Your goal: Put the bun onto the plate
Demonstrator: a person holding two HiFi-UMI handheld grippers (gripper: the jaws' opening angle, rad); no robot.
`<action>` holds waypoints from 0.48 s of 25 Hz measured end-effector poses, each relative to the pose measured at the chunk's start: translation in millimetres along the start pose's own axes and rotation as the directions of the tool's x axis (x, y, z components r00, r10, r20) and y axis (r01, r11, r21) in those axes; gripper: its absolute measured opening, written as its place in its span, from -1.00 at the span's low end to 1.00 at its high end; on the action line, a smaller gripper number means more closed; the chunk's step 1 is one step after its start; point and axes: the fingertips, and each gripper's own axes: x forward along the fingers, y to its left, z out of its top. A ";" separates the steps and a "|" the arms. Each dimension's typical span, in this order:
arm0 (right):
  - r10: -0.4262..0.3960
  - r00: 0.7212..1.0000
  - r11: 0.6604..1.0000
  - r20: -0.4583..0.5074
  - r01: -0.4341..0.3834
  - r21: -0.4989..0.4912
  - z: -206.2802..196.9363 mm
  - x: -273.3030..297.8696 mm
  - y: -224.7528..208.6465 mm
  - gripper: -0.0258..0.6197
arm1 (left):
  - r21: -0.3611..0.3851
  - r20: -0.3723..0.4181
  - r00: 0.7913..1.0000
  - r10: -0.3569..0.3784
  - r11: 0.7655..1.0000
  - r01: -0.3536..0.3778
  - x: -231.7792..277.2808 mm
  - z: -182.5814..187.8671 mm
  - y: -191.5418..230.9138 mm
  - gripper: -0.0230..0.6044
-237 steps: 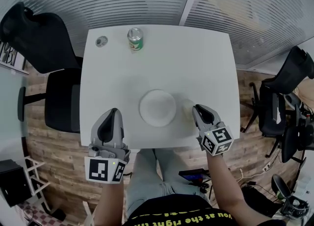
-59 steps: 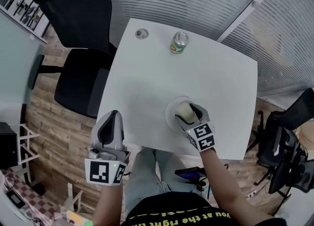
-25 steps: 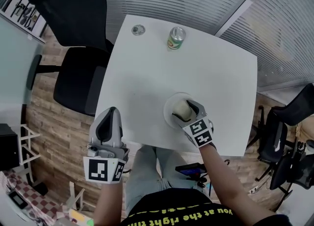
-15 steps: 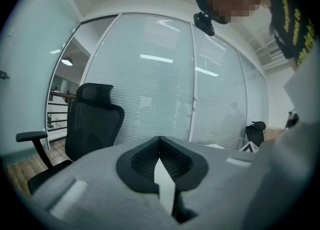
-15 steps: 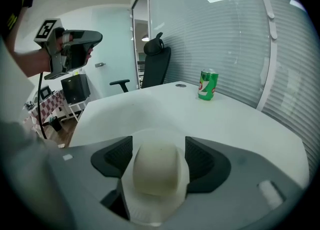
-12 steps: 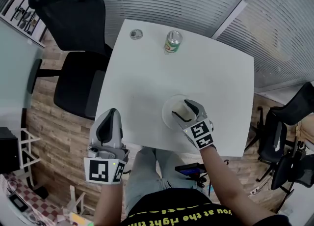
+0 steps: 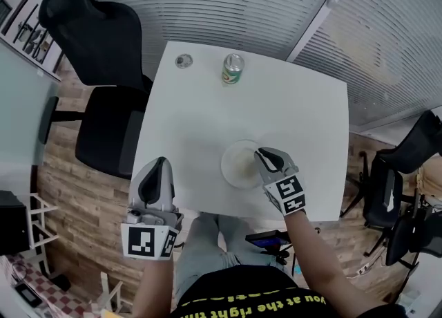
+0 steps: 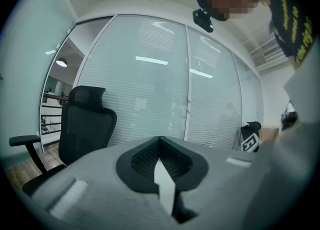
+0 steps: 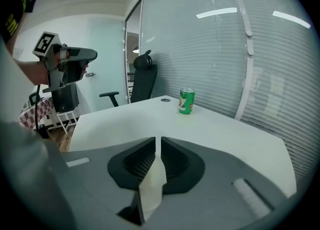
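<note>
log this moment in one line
bun: on plate | right gripper: fingers just closed, empty | left gripper: shut, empty

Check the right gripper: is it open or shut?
Shut and empty. In the right gripper view the right gripper has just been closing; its jaws now meet with nothing between them.

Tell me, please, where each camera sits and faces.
Head view: on the head, steeply down at the table; left gripper, right gripper, forearms show.
Left gripper view: on it, towards a chair; shut jaws show.
Right gripper view: on it, towards the can; empty jaws, just closed.
Shared: the can, in head and right gripper views.
</note>
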 end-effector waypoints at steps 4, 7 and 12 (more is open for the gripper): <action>-0.030 0.999 0.999 0.023 0.030 0.019 2.7 -15.6 -13.5 -0.90 | 0.004 0.006 1.000 -0.022 1.000 0.022 5.2 2.9 -10.1 -0.93; -0.055 0.998 0.998 0.041 0.053 0.037 4.9 -29.4 -24.1 -0.90 | 0.007 0.010 0.999 -0.040 0.999 0.040 8.3 6.5 -19.0 -0.93; -0.097 0.992 0.994 0.076 0.093 0.052 10.6 -53.1 -39.0 -0.90 | 0.016 0.011 0.997 -0.073 0.997 0.072 13.6 9.6 -32.7 -0.93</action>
